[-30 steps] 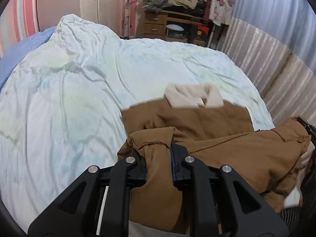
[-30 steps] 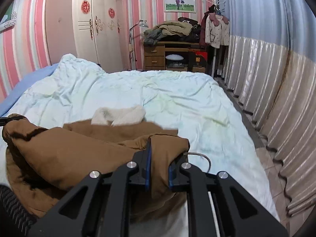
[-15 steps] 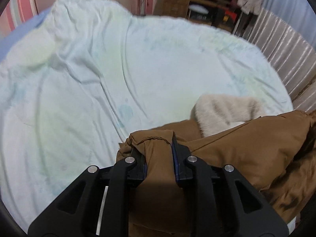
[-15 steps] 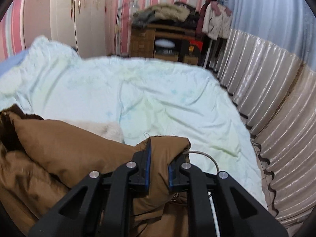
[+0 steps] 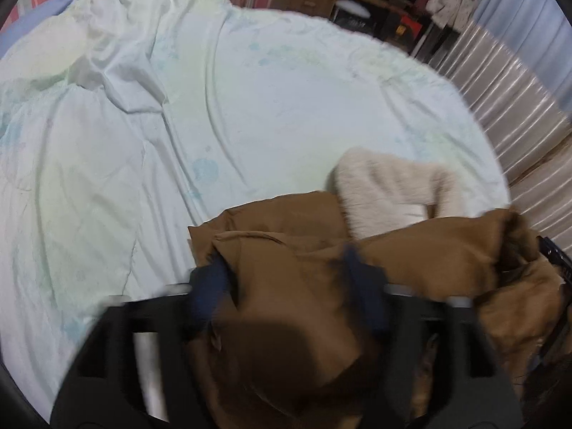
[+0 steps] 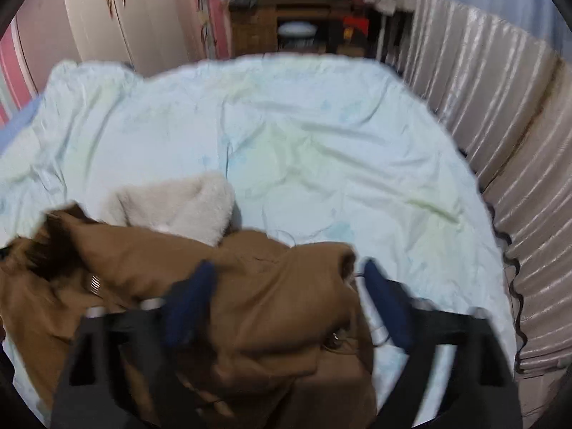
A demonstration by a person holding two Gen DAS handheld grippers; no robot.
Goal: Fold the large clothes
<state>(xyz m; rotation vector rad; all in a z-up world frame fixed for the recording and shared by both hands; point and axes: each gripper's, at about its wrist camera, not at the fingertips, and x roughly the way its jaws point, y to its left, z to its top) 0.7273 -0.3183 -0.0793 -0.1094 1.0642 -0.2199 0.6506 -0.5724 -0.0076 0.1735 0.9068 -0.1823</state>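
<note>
A bed covered by a pale blue-green quilt (image 5: 250, 114) fills the work area, with a wooden desk (image 6: 282, 25) and striped wallpaper at the far end and a pleated curtain (image 6: 500, 114) along the right-hand side. The brown coat (image 5: 286, 250) lies bunched on the near part of the quilt, with its cream fleece collar (image 5: 386, 186) toward the far end and a doubled layer of brown fabric laid just short of it.

Step in hand: release of a fold.

1. Left gripper (image 5: 286, 279): jaws opening, spread wide. A ridge of coat fabric stands between the blue pads, which no longer pinch it.
2. Right gripper (image 6: 286, 286): jaws opening, likewise spread. A rounded coat corner sits between them. Motion blur makes it uncertain whether the left-hand pad brushes the cloth.

Procedure for a clean release:
- Let both jaws reach full spread before any withdrawal, so that no pad drags the layer back.
- Withdraw each gripper back along its own fingers, away from the collar, not sideways across the fabric.
- Check that the folded edge lies parallel to the collar. It appears puffed and uneven on the right.
- The coat is thick and padded and is likely to spring up. Expect to press the ridge flat before the next fold.
</note>
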